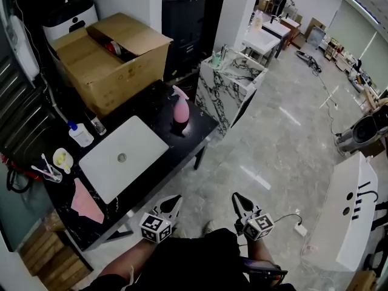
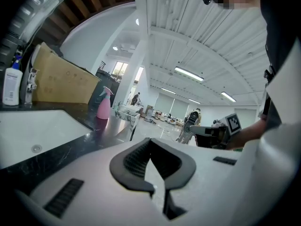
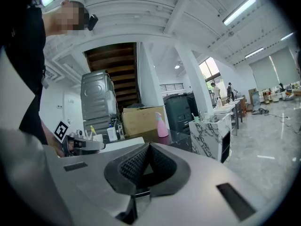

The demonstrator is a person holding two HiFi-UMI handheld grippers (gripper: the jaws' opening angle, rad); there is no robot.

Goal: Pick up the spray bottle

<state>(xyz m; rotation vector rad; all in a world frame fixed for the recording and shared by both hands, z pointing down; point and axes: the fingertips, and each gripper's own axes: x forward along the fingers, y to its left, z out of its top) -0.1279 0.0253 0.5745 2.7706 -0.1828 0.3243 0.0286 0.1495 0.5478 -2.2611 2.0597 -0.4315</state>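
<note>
The pink spray bottle (image 1: pixel 180 109) stands upright near the far right end of the black table (image 1: pixel 195 128). It also shows small in the left gripper view (image 2: pixel 103 106) and in the right gripper view (image 3: pixel 162 125). My left gripper (image 1: pixel 173 201) and right gripper (image 1: pixel 237 200) hang side by side close to my body, over the floor and well short of the bottle. Both point roughly level towards the table. In each gripper view the jaws meet at the tip, left gripper (image 2: pixel 150 142) and right gripper (image 3: pixel 149 147), with nothing between them.
A closed white laptop (image 1: pixel 124 156) lies on the table in front of the bottle. Behind it stand an open cardboard box (image 1: pixel 112 56) and a small white bottle (image 1: pixel 79 134). A marble-patterned cabinet (image 1: pixel 231 87) stands to the table's right, and a white unit (image 1: pixel 350 214) at the far right.
</note>
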